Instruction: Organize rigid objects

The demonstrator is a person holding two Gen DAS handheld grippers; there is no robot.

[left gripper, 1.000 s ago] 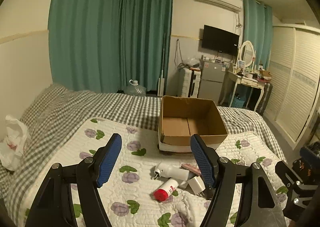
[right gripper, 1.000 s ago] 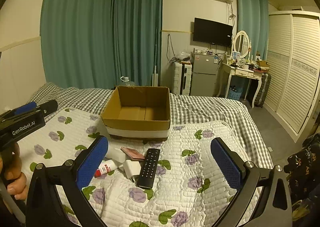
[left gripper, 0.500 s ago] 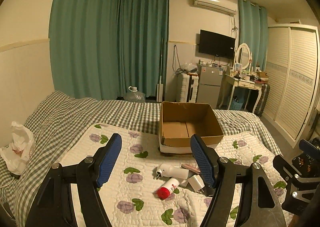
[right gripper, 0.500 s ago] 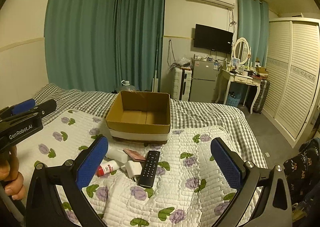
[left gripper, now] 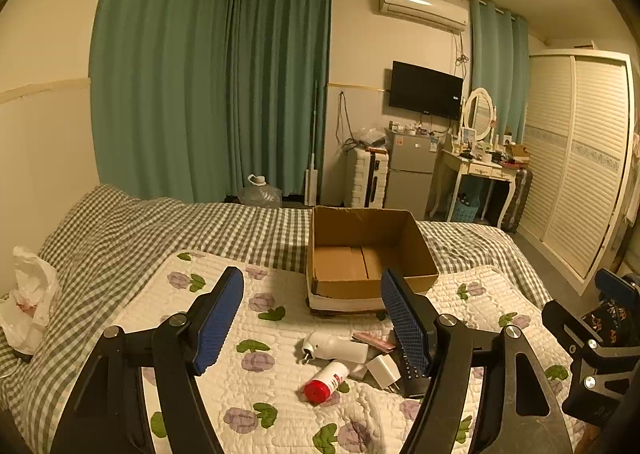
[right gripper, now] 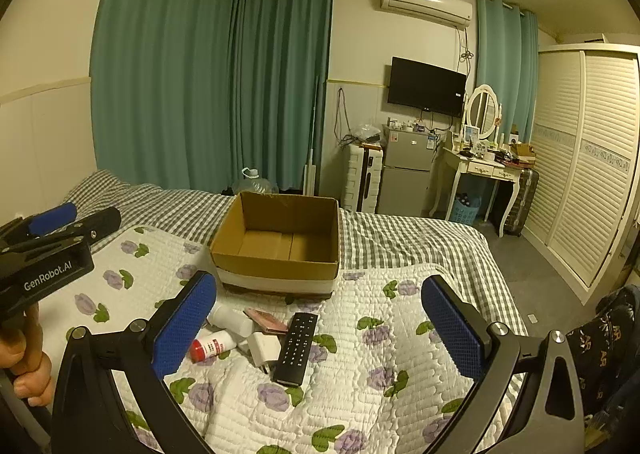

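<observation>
An open, empty cardboard box (left gripper: pixel 368 254) (right gripper: pixel 280 242) sits on the bed. In front of it lies a small pile: a white bottle (left gripper: pixel 336 346) (right gripper: pixel 230 320), a red-capped tube (left gripper: pixel 326 382) (right gripper: pixel 210 346), a white charger plug (left gripper: pixel 383 370) (right gripper: pixel 264 348), a black remote (right gripper: pixel 296 348) and a pink flat item (right gripper: pixel 266 321). My left gripper (left gripper: pixel 312 318) is open and empty, held above the pile. My right gripper (right gripper: pixel 320 326) is open and empty, held above the remote. In the left wrist view the remote (left gripper: pixel 410 378) is partly hidden behind my right finger.
The bed has a floral quilt (right gripper: pixel 360 374) over a checked blanket (left gripper: pixel 120 238). A white plastic bag (left gripper: pixel 30 302) lies at the left edge. A fridge, dressing table and wardrobe stand beyond the bed's far side. The left gripper's body (right gripper: pixel 44 254) shows in the right wrist view.
Both grippers have risen and pulled back a little, so the box and pile look smaller and lower. Both stay open. Nothing on the bed has moved.
</observation>
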